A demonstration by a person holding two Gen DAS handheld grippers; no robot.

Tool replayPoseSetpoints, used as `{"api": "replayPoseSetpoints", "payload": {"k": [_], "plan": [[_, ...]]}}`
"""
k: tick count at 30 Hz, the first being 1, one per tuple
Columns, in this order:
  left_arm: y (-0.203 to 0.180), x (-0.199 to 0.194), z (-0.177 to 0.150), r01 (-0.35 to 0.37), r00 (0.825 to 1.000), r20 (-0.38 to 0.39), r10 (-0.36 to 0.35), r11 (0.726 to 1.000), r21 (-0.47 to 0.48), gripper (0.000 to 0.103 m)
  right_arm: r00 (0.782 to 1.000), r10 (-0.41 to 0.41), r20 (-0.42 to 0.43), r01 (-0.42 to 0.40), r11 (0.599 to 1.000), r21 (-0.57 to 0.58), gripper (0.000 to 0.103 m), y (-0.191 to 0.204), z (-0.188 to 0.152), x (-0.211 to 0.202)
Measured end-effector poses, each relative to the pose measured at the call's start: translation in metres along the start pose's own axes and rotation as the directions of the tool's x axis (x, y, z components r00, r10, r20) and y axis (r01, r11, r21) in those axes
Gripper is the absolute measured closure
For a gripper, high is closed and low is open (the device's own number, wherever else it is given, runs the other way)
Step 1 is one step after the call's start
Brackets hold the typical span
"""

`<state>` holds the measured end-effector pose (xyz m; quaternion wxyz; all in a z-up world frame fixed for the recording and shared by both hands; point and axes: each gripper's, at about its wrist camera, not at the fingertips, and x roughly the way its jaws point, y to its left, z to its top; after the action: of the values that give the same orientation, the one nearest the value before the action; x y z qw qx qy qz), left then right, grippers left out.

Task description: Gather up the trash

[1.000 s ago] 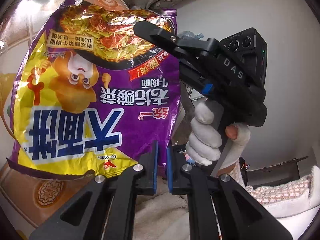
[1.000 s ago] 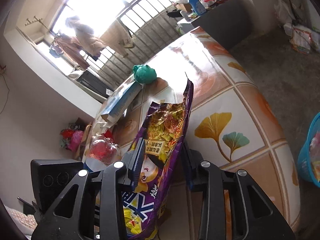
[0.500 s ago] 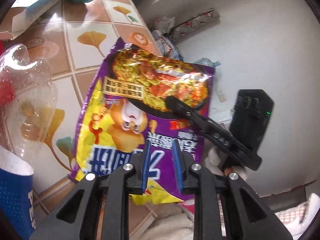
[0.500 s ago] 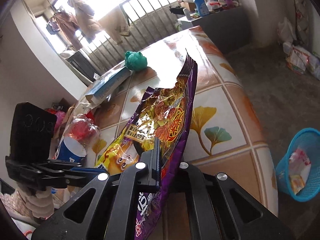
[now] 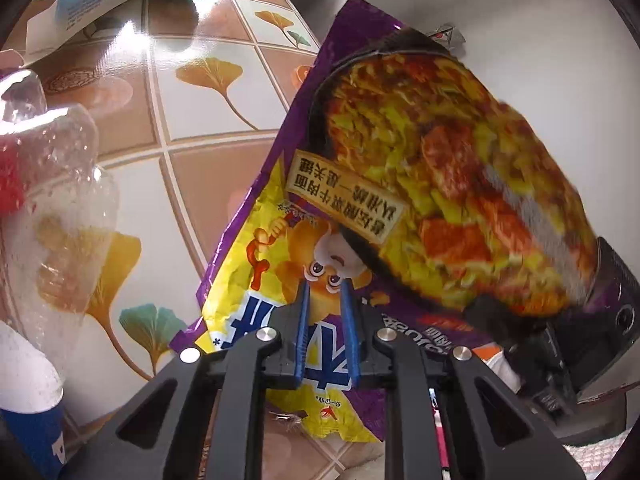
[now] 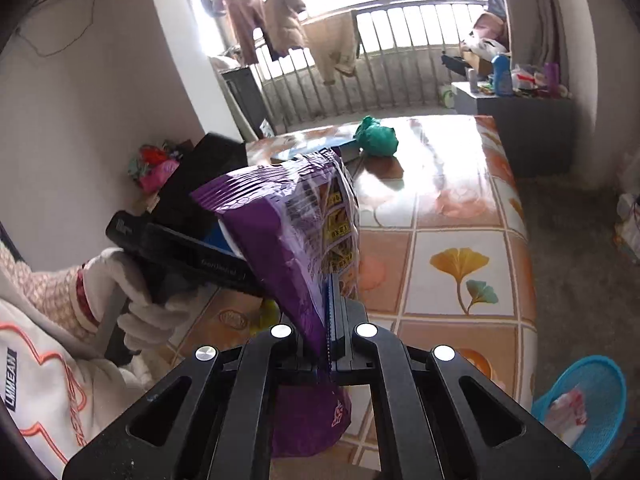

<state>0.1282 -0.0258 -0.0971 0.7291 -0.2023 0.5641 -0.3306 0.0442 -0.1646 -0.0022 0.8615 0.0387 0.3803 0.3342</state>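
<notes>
The right tool (image 6: 334, 312) is pinching the purple noodle bag (image 6: 296, 240) tight, holding it up above the tiled worktop (image 6: 452, 208). The left tool (image 5: 325, 312) is closing a little, but its blue pads (image 5: 303, 332) are not squeezing the bag; the bag is hanging just behind them.

The bag is thin and slippery. I think it could slide out, because only one tool is gripping its edge. It is also big and floppy, so it could be missing the basket and landing on the floor.

The blue basket (image 6: 600, 408) is sitting on the floor beside the worktop. It is already holding some crumpled white and red wrappers (image 6: 568, 412).
</notes>
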Motion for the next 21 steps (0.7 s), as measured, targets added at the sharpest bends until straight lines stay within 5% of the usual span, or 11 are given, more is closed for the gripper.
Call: {"api": "replayPoseSetpoints", "payload": {"k": [7, 12, 17, 19, 21], "plan": [[0.017, -0.027, 0.004, -0.037, 0.998, 0.048, 0.04, 0.998, -0.055, 0.09, 0.977, -0.057, -0.205, 0.031, 0.991, -0.127, 0.101, 0.009, -0.03, 0.041], [0.002, -0.093, 0.006, -0.064, 0.968, 0.242, 0.064, 0.998, -0.008, 0.09, 0.977, -0.067, -0.204, 0.038, 0.989, -0.146, 0.101, 0.008, -0.03, 0.041], [-0.035, -0.135, 0.007, 0.06, 0.932, 0.344, -0.11, 0.986, 0.154, 0.09, 0.972, -0.117, -0.205, 0.073, 0.975, -0.211, 0.101, 0.02, -0.032, 0.041], [-0.056, -0.118, 0.013, 0.088, 0.947, 0.286, -0.147, 0.974, 0.21, 0.09, 0.969, -0.144, -0.203, 0.093, 0.966, -0.242, 0.101, 0.024, -0.034, 0.04], [-0.059, -0.091, 0.012, 0.034, 0.98, 0.186, -0.076, 0.976, 0.217, 0.09, 0.965, -0.172, -0.2, 0.116, 0.957, -0.265, 0.1, 0.029, -0.034, 0.04]]}}
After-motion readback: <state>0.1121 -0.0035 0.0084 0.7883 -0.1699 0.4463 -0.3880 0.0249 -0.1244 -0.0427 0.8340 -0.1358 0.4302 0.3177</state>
